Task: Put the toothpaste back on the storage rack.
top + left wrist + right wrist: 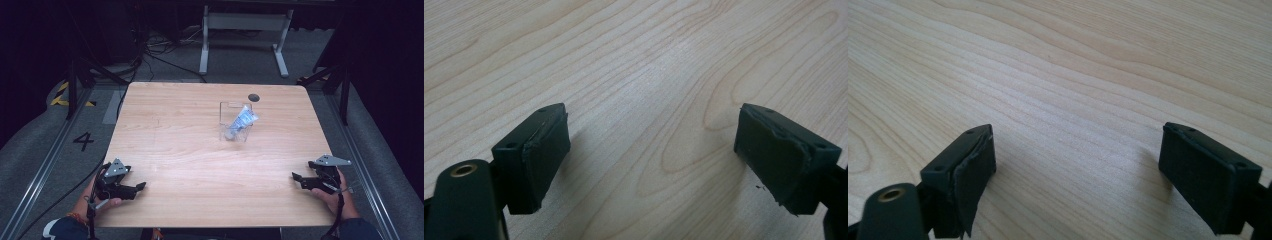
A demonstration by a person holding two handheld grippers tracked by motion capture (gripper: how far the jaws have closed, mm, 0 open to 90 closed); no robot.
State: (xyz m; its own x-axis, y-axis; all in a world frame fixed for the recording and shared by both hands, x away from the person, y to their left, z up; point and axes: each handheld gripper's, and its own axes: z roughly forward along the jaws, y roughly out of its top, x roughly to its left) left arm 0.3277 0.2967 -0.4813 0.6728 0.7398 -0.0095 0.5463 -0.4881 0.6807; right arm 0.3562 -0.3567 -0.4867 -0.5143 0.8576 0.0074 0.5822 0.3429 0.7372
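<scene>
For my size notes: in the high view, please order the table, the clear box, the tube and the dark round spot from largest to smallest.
1. Table
2. Clear box
3. Tube, partly inside the box
4. Dark round spot

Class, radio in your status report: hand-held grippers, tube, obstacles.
Left hand-held gripper and right hand-held gripper open, empty. Tube leaning in clear box. Table between unobstructed.

My overhead cam sits above the near edge, looking forward and down over the whole wooden table (190,165) plus the floor behind it. The two gripper cams ride super low, staring along their black jaws at bare woodgrain close up. All three share that tabletop, basically its near corners.
</scene>
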